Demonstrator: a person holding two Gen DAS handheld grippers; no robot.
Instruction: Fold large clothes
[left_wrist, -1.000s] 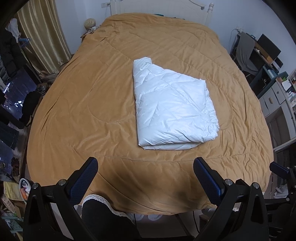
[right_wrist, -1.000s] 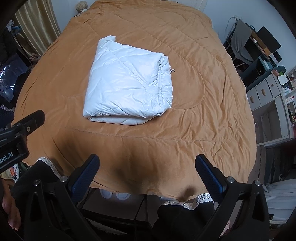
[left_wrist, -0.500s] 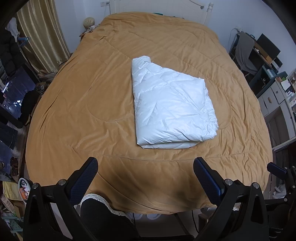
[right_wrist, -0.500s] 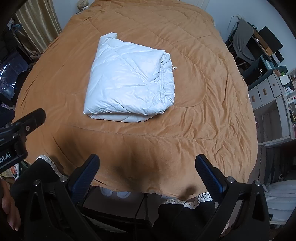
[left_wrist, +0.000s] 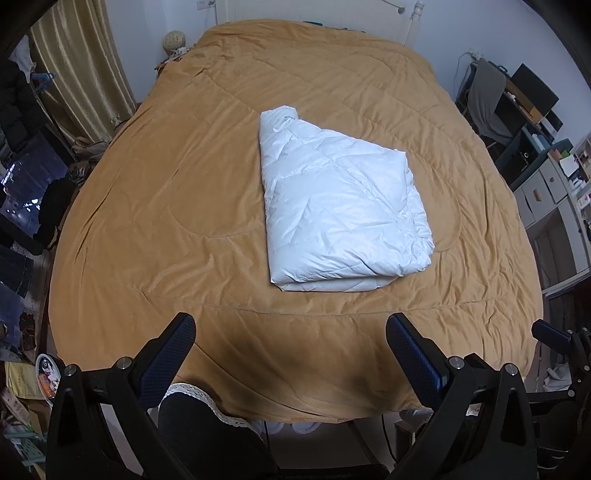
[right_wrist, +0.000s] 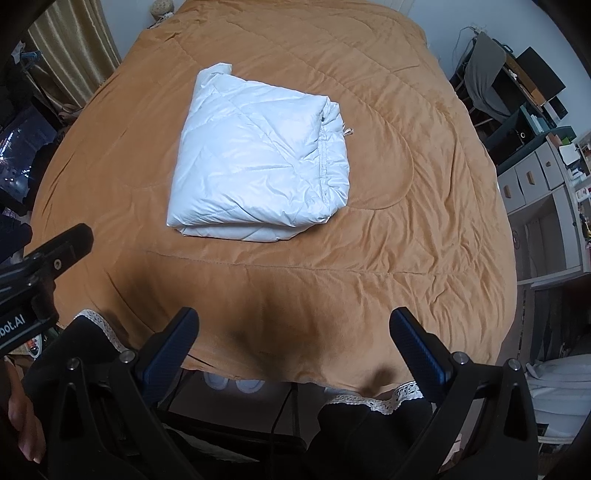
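Left hand-held gripper empty, spread, folded white jacket on bed

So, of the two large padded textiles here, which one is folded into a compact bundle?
The white quilted garment, a neat folded stack. The tan bedspread under it lies spread flat over the whole bed.

home bedroom | bed w/ tan quilt ahead of fingers | curtains far left | drawers, cluttered shelves right

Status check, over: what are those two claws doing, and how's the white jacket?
Left gripper open, empty. Right gripper open, empty. Jacket folded on bedspread, untouched. Nothing in the way.
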